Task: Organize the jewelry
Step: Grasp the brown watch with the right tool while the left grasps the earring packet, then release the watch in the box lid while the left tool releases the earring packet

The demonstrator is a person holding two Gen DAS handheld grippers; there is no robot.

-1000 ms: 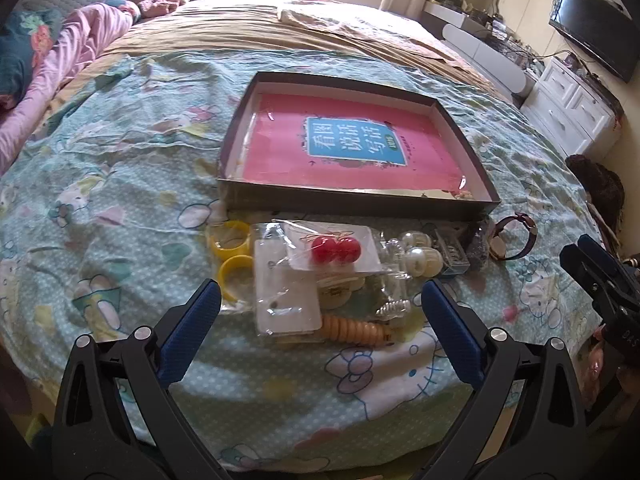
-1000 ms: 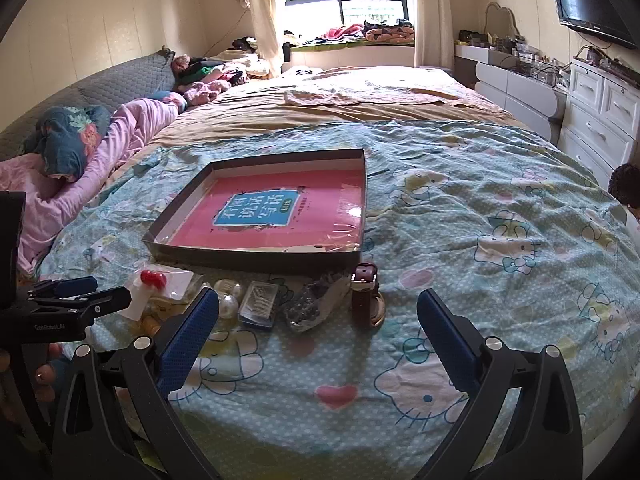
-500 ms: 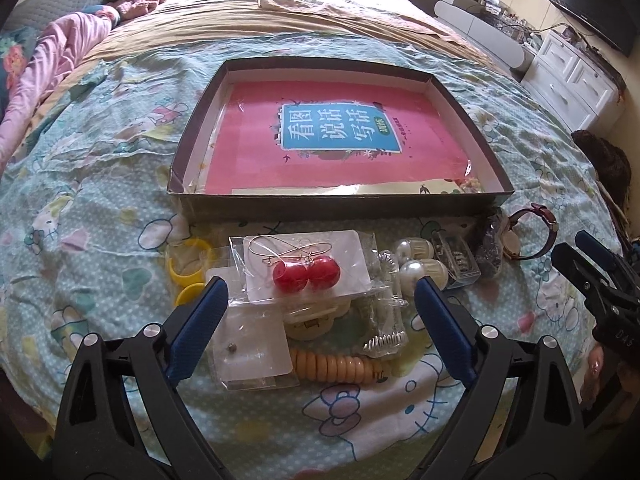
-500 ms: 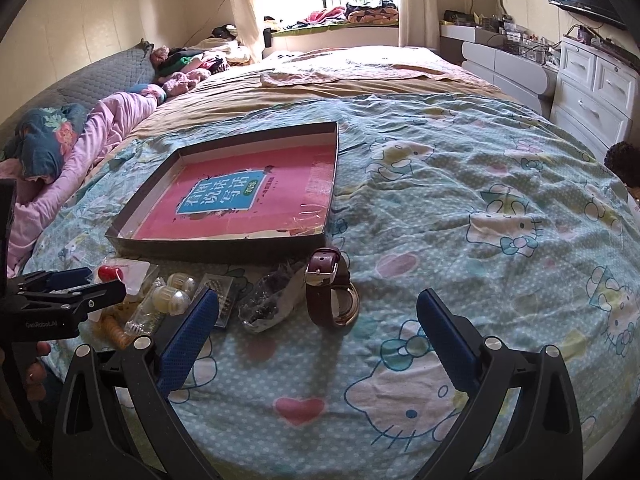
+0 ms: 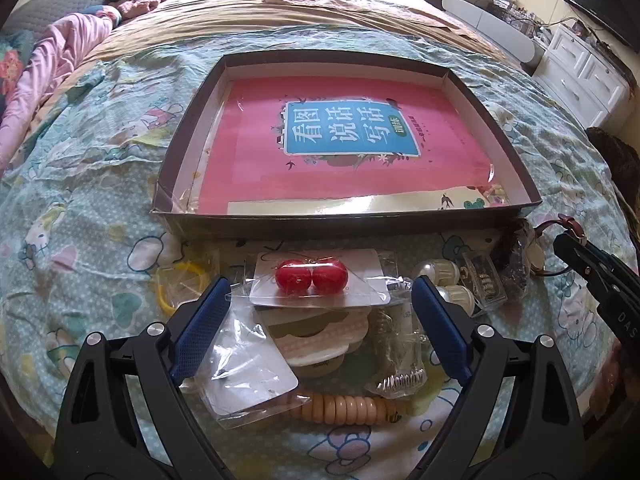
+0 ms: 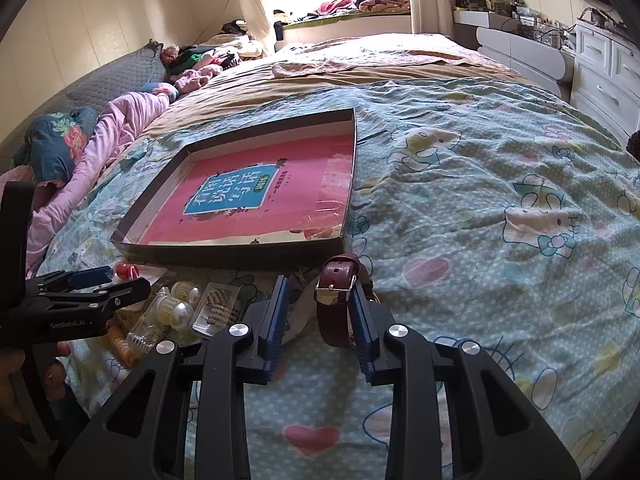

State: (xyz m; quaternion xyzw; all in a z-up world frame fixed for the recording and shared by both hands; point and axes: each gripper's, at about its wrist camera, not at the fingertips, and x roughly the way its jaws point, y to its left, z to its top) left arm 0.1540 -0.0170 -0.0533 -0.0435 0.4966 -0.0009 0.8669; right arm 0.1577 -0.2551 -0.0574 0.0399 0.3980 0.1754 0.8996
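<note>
A dark shallow box [image 5: 352,220] with a pink book inside lies on the bed; it also shows in the right wrist view [image 6: 224,252]. Jewelry lies in front of it. My left gripper [image 5: 320,300] is open, its fingers either side of a card with red ball earrings [image 5: 312,276]. My right gripper [image 6: 320,300] has narrowed around a brown-strapped watch [image 6: 334,300]; the right pad touches the strap, the left pad stands apart. Pearl earrings [image 6: 176,304] and a clear case [image 6: 216,308] lie to its left.
A beige bead bracelet [image 5: 344,404], yellow rings [image 5: 176,284], plastic bags and a silver clip [image 5: 400,380] lie under the left gripper. The Hello Kitty bedspread [image 6: 500,220] stretches right. White drawers [image 6: 600,64] stand at the far right. Pink bedding [image 6: 100,140] lies left.
Both grippers moved forward and down toward the jewelry. The right gripper narrowed from wide open to close around the watch. The left gripper stayed open.
</note>
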